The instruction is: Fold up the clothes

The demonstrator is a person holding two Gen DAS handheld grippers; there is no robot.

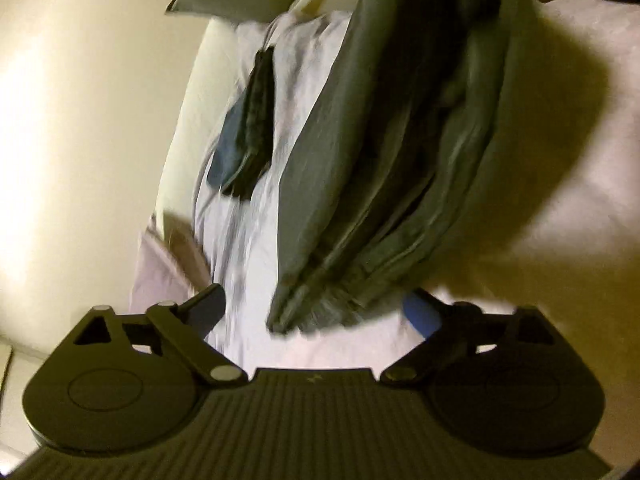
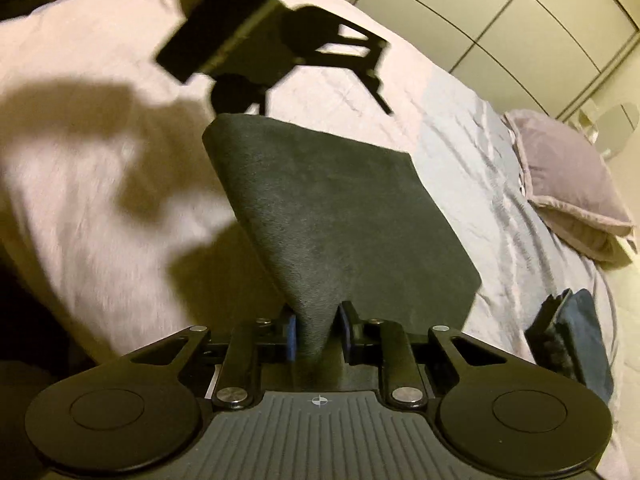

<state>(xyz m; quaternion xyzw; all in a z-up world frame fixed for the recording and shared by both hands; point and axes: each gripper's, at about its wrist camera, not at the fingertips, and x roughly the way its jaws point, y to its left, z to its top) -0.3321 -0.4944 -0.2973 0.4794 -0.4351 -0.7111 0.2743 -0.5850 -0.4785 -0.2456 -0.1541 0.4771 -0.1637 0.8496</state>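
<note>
While the left wrist view looks down over the bed (image 1: 580, 60), the left gripper (image 1: 316, 312) has its fingers (image 1: 208, 306) spread wide with nothing between them. The grey-green garment (image 1: 400, 140) hangs just ahead of them as a bunched, folded column, its long axis running away from the fingers toward the top of the view and its lower hem dangling in the open gap, nearer the blue-padded finger. I cannot tell whether the hem touches either pad; the frame is blurred. A small stack of dark folded clothes (image 1: 244, 148) lies on the bedding well beyond, near the bed's far edge.

From the right wrist view, the right gripper (image 2: 318, 338) has its blue pads (image 2: 291, 338) pinched tight on a corner of the garment (image 2: 340, 216), which fans out flat from the fingers over the middle of the bed (image 2: 80, 180). The left gripper (image 2: 376, 76) hovers at the cloth's far end, fingers apart. A pillow (image 2: 572, 184) sits toward the bed's head, the dark stack (image 2: 572, 336) near the side edge.

Judging from this, the free far end lies closest to the left fingers, so the next grasp would likely fall to them.
</note>
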